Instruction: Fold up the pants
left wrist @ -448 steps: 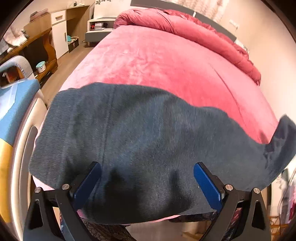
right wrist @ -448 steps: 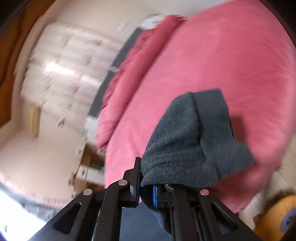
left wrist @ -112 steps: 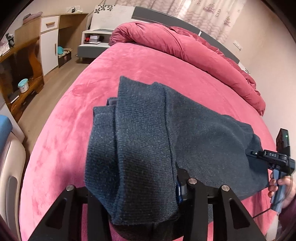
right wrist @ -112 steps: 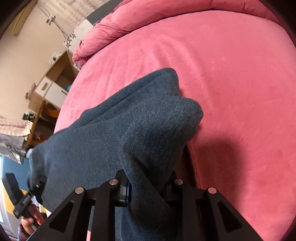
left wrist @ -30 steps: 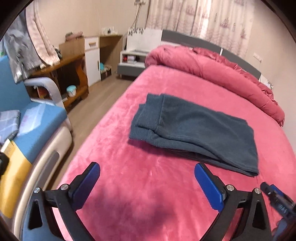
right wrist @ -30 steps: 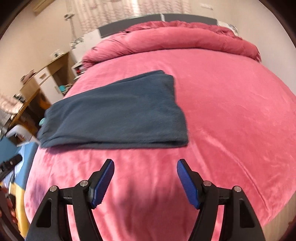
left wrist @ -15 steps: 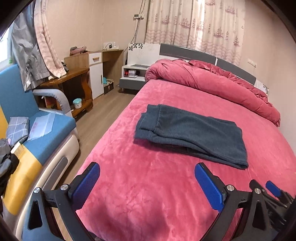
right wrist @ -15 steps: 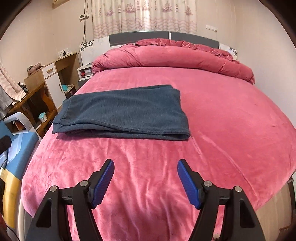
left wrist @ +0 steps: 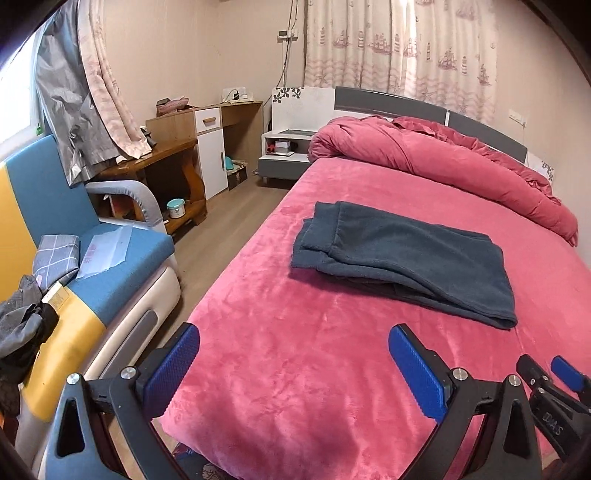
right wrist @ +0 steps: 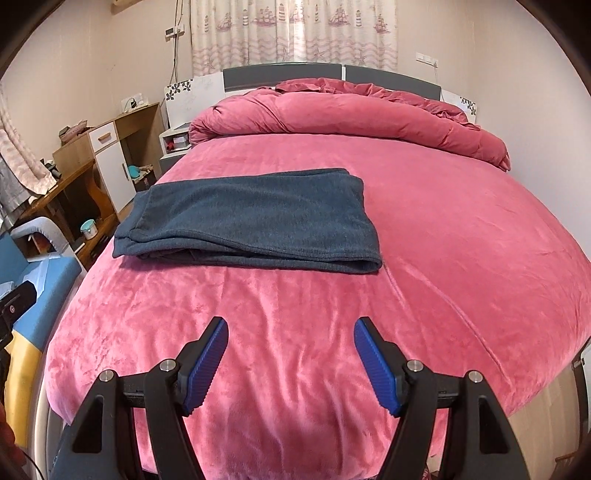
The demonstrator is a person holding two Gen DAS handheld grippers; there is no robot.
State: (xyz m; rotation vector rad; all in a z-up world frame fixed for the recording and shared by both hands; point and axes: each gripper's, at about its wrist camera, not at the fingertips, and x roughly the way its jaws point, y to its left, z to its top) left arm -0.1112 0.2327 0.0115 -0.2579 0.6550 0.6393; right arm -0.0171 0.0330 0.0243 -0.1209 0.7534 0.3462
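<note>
Left gripper (left wrist: 293, 354): its blue pads stood wide apart with nothing between them, released, hanging over the foot end of the bed and well short of the pants.
Right gripper (right wrist: 290, 354): also released, blue pads spread with only bare cover showing between them, over the foot end of the bed and well apart from the pants; in the left wrist view one of its blue tips showed at the lower right edge.
Armchair (left wrist: 110, 258): blue and yellow, off the bed's left side, with a checked folded cloth (left wrist: 57, 251) and a clear plastic sheet (left wrist: 105, 249) on its seat and dark clothing (left wrist: 22, 325) on its near end.
Wooden desk (left wrist: 159, 162): beyond the armchair, left of the bed, with a small teal-lidded pot (left wrist: 175, 207) on its lower shelf.
Nightstand (left wrist: 286, 151): white and grey, at the bed's head, on its left side.
Bed (right wrist: 461, 240): covered in a pink plush cover, lightly creased toward the foot.
Pants (right wrist: 255, 218): dark blue-grey, folded into a flat, layered rectangle, lying on the left half of the bed about midway along its length, the long folded edge facing the foot.
Duvet (right wrist: 351, 110): pink, rolled in a heap across the head of the bed, against the grey headboard (right wrist: 391, 79).
Curtains (right wrist: 295, 31): pale, printed with ships and lighthouses, behind the headboard.
</note>
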